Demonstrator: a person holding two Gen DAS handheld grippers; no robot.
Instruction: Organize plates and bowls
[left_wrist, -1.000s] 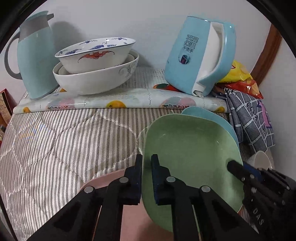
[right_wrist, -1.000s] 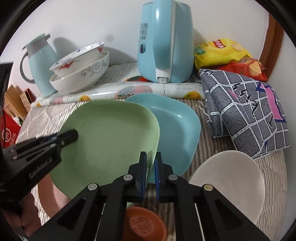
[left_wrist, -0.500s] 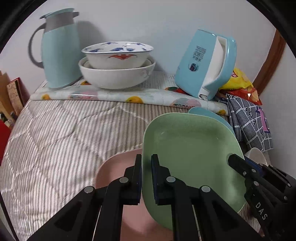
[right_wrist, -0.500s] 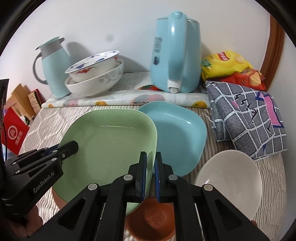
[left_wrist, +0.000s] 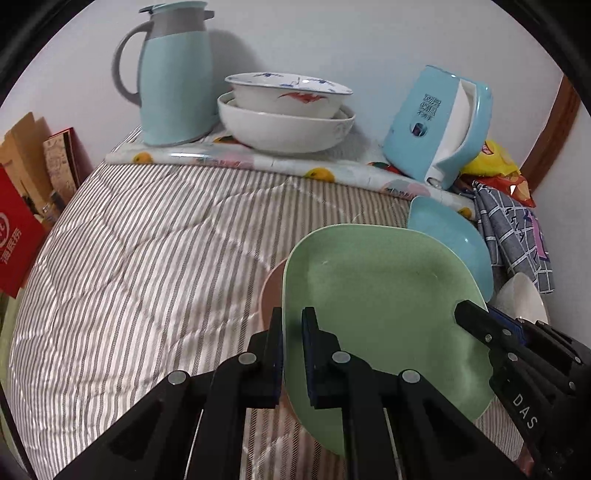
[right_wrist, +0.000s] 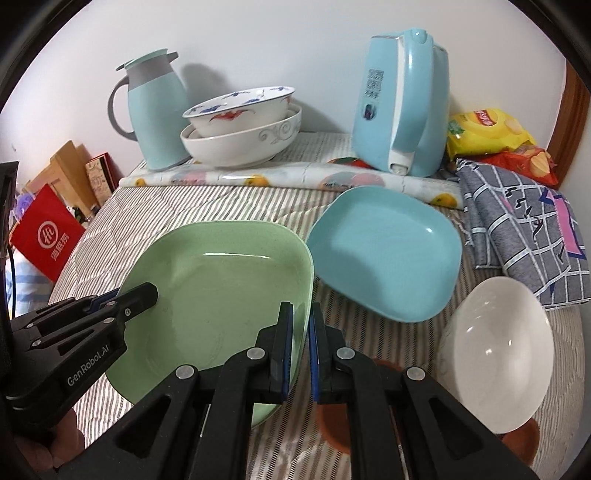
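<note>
Both grippers hold a green plate above the striped bed. My left gripper is shut on its left rim; it also shows in the right wrist view. My right gripper is shut on its right rim; it also shows in the left wrist view. A pink plate lies under the green one, mostly hidden. A blue plate lies to the right. A white bowl sits at the front right beside a brown dish. Two stacked bowls stand at the back.
A blue thermos jug and a blue kettle stand at the back by the wall on a fruit-print mat. A checked cloth and snack bags lie at right. Red bag and boxes stand off the bed's left.
Both grippers have lifted the green plate and carried it left, off the blue plate. The pink plate is now largely covered by it.
</note>
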